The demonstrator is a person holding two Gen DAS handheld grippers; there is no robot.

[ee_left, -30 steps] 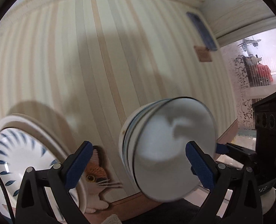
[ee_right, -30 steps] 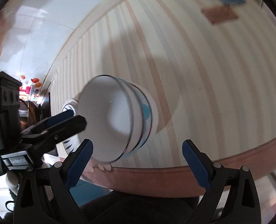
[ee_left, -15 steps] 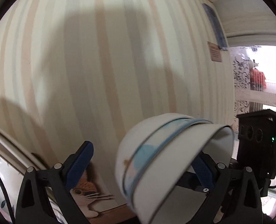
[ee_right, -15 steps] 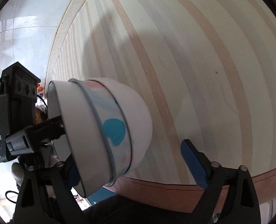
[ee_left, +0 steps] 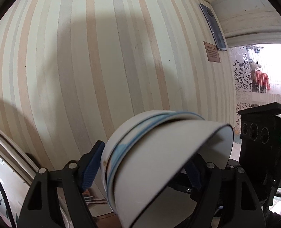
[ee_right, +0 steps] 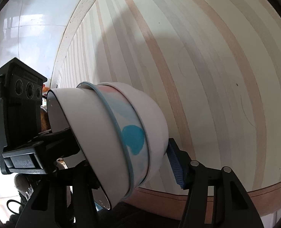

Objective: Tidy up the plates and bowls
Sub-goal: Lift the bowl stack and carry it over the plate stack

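Note:
A stack of three nested white bowls [ee_left: 155,152], the middle one with a blue rim and blue patches, lies tilted on its side over a striped table top [ee_left: 102,66]. It sits between the fingers of both grippers, which face each other. My left gripper [ee_left: 142,168] is closing; its left pad [ee_left: 91,168] is at the outer bowl's base and its right pad sits under the inner bowl's rim. In the right wrist view my right gripper [ee_right: 140,161] is closing around the bowls [ee_right: 102,133]. One pad [ee_right: 175,163] is beside the base and the other finger is hidden.
A plate's rim [ee_left: 7,138] shows at the left edge. A dark phone [ee_left: 212,28] and a small brown plaque [ee_left: 213,52] lie at the table's far end by a bright window. The brown table rim [ee_right: 235,193] runs along the near side.
Both cameras have come down close to the bowls, whose mouth no longer faces the left camera. Both pairs of jaws have narrowed around the stack. The plate and cat figure have mostly left view.

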